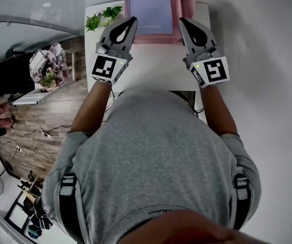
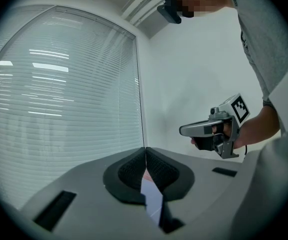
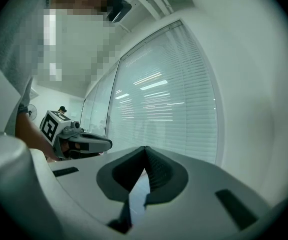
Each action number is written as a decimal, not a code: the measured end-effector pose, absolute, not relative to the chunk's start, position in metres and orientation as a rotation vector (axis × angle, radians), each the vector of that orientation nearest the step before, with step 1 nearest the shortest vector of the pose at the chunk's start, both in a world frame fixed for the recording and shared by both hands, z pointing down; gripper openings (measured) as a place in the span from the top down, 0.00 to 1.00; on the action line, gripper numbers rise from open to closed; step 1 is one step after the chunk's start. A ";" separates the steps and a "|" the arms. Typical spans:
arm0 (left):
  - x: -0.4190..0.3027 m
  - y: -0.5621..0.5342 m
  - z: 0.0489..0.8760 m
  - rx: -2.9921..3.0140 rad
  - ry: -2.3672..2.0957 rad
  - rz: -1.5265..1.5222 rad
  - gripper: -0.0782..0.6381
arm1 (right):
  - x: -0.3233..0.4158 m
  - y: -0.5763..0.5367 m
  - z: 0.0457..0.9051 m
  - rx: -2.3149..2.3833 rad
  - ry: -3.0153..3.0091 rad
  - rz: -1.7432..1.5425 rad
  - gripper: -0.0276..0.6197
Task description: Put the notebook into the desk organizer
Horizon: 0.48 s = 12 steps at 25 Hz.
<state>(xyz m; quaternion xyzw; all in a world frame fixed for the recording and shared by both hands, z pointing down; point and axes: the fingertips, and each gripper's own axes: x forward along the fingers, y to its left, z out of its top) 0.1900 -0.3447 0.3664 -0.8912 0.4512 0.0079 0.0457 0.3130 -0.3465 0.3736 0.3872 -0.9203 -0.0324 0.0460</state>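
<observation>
Notebook [image 1: 153, 14]: flat lavender rectangle.

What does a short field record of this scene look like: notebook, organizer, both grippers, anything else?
notebook: lavender, lying flat in the desk organizer
desk organizer: pink, far edge of the table
left gripper: shut, empty, by organizer's left corner
right gripper: shut, empty, by its right corner
other: green plant left of organizer

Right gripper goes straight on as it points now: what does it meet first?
Likely the pink desk organizer holding the notebook: the right gripper, shut, ends at its near right corner. Height is unclear; it could pass above toward the window blinds.
</observation>
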 end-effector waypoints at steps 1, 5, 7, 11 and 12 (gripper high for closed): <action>0.190 -0.345 0.366 -2.721 1.377 0.023 0.86 | 0.313 -0.346 0.374 1.184 -2.809 -0.097 0.95; 0.190 -0.344 0.364 -2.723 1.375 0.027 0.86 | 0.313 -0.345 0.373 1.186 -2.807 -0.094 0.95; 0.191 -0.344 0.363 -2.723 1.375 0.033 0.86 | 0.313 -0.345 0.373 1.188 -2.808 -0.091 0.95; 0.190 -0.343 0.366 -2.724 1.376 0.032 0.86 | 0.314 -0.347 0.376 1.192 -2.805 -0.085 0.95; 0.190 -0.343 0.366 -2.723 1.376 0.029 0.86 | 0.314 -0.346 0.376 1.191 -2.804 -0.085 0.95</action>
